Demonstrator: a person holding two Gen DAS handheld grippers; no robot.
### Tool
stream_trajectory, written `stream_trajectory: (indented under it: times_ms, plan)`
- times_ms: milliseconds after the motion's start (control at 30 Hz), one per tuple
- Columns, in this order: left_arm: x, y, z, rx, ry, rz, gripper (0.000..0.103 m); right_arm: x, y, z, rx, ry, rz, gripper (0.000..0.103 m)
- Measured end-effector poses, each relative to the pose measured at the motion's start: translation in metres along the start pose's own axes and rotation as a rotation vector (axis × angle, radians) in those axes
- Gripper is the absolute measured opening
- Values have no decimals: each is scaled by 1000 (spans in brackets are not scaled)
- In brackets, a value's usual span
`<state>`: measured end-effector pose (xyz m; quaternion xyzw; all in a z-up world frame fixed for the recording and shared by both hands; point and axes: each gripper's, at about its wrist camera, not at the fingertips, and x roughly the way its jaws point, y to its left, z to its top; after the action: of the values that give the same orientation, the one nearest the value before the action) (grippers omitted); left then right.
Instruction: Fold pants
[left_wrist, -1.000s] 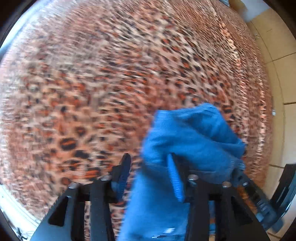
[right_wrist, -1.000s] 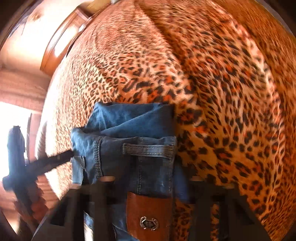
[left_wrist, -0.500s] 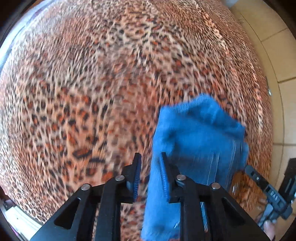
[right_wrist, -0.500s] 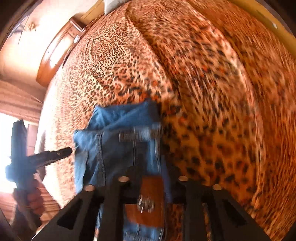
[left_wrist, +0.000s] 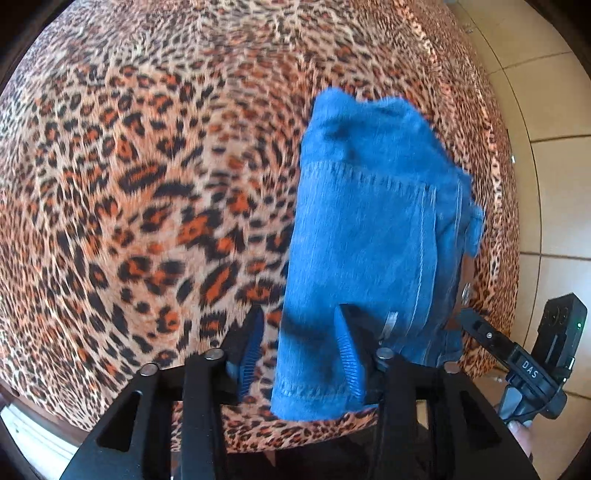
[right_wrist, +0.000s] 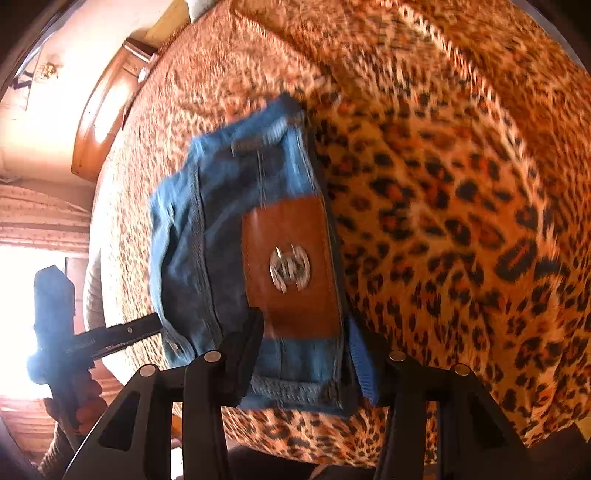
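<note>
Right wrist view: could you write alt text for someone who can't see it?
A folded bundle of blue jeans, its brown leather patch with a metal emblem facing up, lies on a leopard-print bedspread. The right tool straddles the bundle's near edge, its jaws opening. The left tool reaches in from the left.

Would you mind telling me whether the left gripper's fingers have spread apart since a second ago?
Yes. The left gripper is opening: its fingers stand wider, and the folded jeans, pinched earlier, lie loose between them on the leopard-print bedspread.
</note>
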<state>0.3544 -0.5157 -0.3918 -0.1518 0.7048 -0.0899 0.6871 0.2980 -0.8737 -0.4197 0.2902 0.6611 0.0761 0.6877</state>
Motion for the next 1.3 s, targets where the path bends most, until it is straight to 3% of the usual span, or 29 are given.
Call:
stream_trajectory:
  times_ms: [200, 400, 567, 633, 733, 767, 833, 900, 1033, 1100, 1133, 1200, 1300]
  plan:
    - [7, -12, 24, -20, -2, -3, 51, 3, 2, 25, 25, -29, 11, 53]
    - [14, -19, 27, -8, -24, 31, 51, 16, 5, 38, 47, -34, 22, 54]
    - [20, -27, 25, 5, -48, 49, 51, 29, 21, 47, -13, -41, 0, 56]
    - [21, -30, 24, 6, -52, 53, 47, 29, 34, 48, -75, -56, -35, 48]
    - [20, -36, 24, 28, -66, 85, 30, 27, 55, 47, -161, -62, -96, 30]
    - [19, -38, 22, 47, -81, 109, 28, 22, 61, 47, -176, -79, -90, 19]
    - [21, -41, 20, 78, -99, 141, 24, 19, 66, 48, -206, -86, -110, 17]
    - [20, -40, 16, 78, -99, 149, 23, 29, 63, 50, -229, -37, -173, 19]
    - [4, -34, 17, 89, -94, 118, 26, 27, 57, 61, -149, -20, -91, 29]
    - [3, -30, 25, 71, -88, 134, 30, 25, 50, 70, -81, -51, -60, 45]
    - [4, -29, 29, 59, -80, 134, 32, 26, 46, 74, -59, -57, -58, 47]
    - [7, -28, 34, 44, -61, 100, 34, 32, 37, 79, -5, -44, -32, 48]
    - [14, -33, 37, 52, -43, 68, 47, 44, 27, 81, 26, -15, 33, 48]
